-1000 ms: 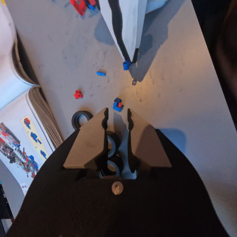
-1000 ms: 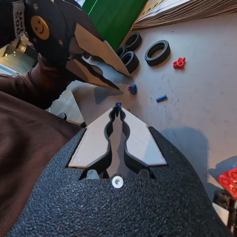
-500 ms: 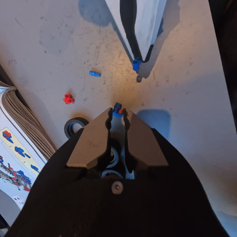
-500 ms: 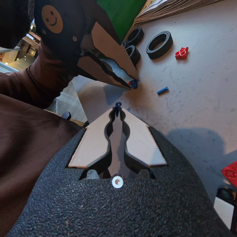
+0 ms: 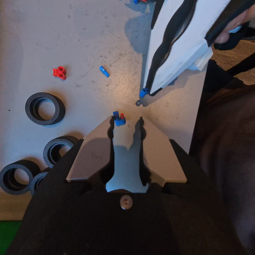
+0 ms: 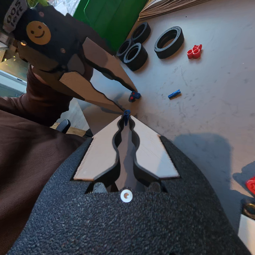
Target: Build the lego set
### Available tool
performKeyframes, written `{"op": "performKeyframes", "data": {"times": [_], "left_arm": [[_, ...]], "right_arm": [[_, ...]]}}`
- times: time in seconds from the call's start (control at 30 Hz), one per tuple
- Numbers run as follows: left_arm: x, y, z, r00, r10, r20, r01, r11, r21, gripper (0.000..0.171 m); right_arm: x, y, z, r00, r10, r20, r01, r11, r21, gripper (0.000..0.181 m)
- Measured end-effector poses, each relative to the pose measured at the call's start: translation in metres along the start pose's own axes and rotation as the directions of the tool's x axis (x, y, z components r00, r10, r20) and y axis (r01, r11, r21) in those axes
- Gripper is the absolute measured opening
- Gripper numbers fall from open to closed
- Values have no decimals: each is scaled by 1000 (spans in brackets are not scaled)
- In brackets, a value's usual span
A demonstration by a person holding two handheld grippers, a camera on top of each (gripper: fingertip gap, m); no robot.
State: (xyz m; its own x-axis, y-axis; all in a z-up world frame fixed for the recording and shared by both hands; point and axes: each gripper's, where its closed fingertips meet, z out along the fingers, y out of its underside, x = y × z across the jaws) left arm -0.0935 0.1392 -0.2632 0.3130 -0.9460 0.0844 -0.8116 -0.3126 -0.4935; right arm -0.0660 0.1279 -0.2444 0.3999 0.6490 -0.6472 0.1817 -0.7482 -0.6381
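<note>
Left hand-held gripper (image 5: 126,119), fingers apart, flanks the blue-and-red subassembly (image 5: 119,119) on the worktop (image 5: 82,34), seemingly the pick-up step; closing comes next, while the right hand-held gripper (image 6: 126,117) pinches a blue connector (image 6: 126,116) just beside it.

Blue brick with red pegs (image 5: 119,119) at left gripper (image 5: 126,120) tips. Small blue connector (image 6: 126,115) between pale fingers of right gripper (image 6: 126,117). Beyond: blue pin (image 5: 104,71), red connector (image 5: 59,71), black tyres (image 5: 44,108), grey scuffed table (image 5: 69,34). Yellow smiley sticker (image 6: 38,32).
</note>
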Motion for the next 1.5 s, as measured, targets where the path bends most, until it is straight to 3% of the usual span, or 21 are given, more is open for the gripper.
{"op": "performKeyframes", "data": {"times": [0.4, 0.5, 0.6, 0.67, 0.9, 1.1, 1.3, 1.5], "left_arm": [[-13, 9, 0, 995, -5, 100, 2, 1000, 31, 33], [-15, -3, -11, 986, 13, 167, -35, 991, 130, 36], [10, -27, -28, 993, 76, 90, -100, 947, 306, 32], [15, -33, -33, 981, 143, 130, -180, 920, 348, 32], [21, -38, -28, 846, 379, 374, -494, 822, 283, 14], [24, -35, -27, 757, 494, 429, -616, 759, 213, 15], [34, -28, -21, 587, 652, 479, -771, 631, 85, 18], [39, -24, -14, 482, 720, 500, -833, 553, 7, 19]], "right_arm": [[-4, -7, -1, 998, 32, 49, -33, 999, 32, 6], [-20, -17, -5, 986, 50, 159, -64, 994, 84, 6], [-31, -23, -8, 969, 55, 239, -81, 992, 101, 6], [-33, -23, -7, 962, 75, 263, -102, 990, 93, 6], [-41, -25, -10, 917, 170, 361, -204, 977, 56, 6], [-37, -13, -9, 912, 227, 341, -227, 973, -39, 6], [-37, 1, -6, 903, 280, 327, -247, 959, -137, 6], [-38, 11, -3, 899, 300, 320, -249, 950, -191, 6]]}}
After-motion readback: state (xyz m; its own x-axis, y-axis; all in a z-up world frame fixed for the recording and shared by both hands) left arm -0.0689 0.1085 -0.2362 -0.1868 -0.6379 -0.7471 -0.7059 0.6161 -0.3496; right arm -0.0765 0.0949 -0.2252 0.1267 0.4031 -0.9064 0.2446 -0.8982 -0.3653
